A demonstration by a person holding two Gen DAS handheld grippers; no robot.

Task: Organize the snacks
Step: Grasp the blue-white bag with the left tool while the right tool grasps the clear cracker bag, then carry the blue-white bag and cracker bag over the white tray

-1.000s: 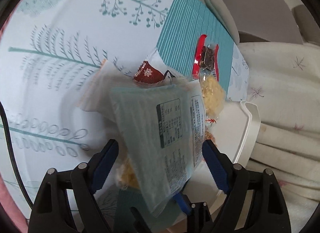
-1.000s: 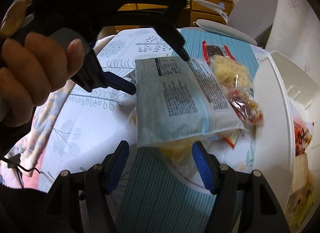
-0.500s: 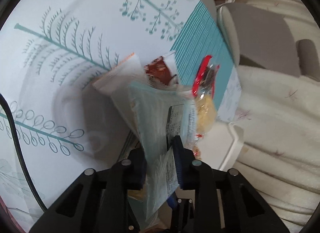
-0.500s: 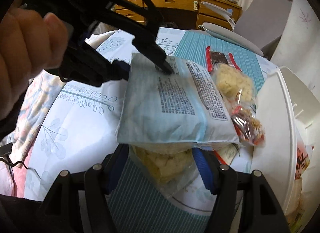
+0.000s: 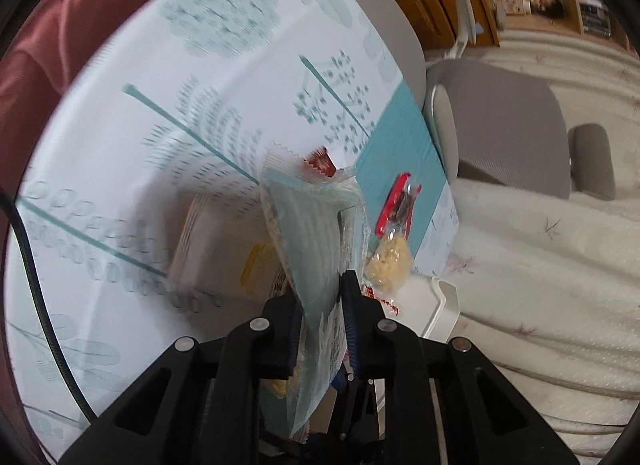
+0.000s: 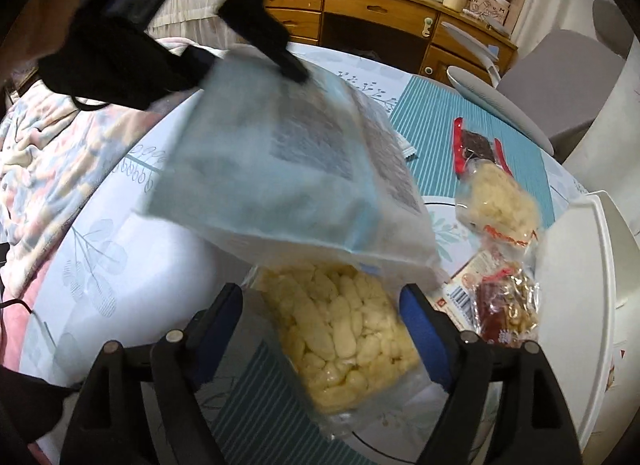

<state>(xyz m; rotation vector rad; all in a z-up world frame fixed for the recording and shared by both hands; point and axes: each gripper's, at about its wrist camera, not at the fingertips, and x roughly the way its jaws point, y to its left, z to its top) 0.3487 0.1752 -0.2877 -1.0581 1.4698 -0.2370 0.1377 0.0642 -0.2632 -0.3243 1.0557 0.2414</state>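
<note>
My left gripper point(image 5: 320, 297) is shut on the near edge of a light blue snack packet point(image 5: 312, 225). In the right wrist view that packet point(image 6: 288, 169) hangs tilted above the table, pinched at its top by the left gripper point(image 6: 248, 65). Under it lies a clear bag of yellow puffs point(image 6: 340, 337), between the fingers of my right gripper point(image 6: 322, 301). Those jaws are opening and their pads do not press on the bag. A flat white packet point(image 5: 224, 257) lies on the cloth beneath the lifted one.
A red-topped bag of pale snacks point(image 6: 496, 201) and a red candy bag point(image 6: 504, 313) lie beside a white tray point(image 6: 572, 285) on the right. A grey chair point(image 5: 500, 133) and white bedding point(image 5: 540, 285) are beyond the table edge. A wooden dresser point(image 6: 380, 13) stands behind.
The left jaws closed on the blue packet and lifted it up and to the left, uncovering the bag of yellow puffs. The right jaws spread wider around that bag.
</note>
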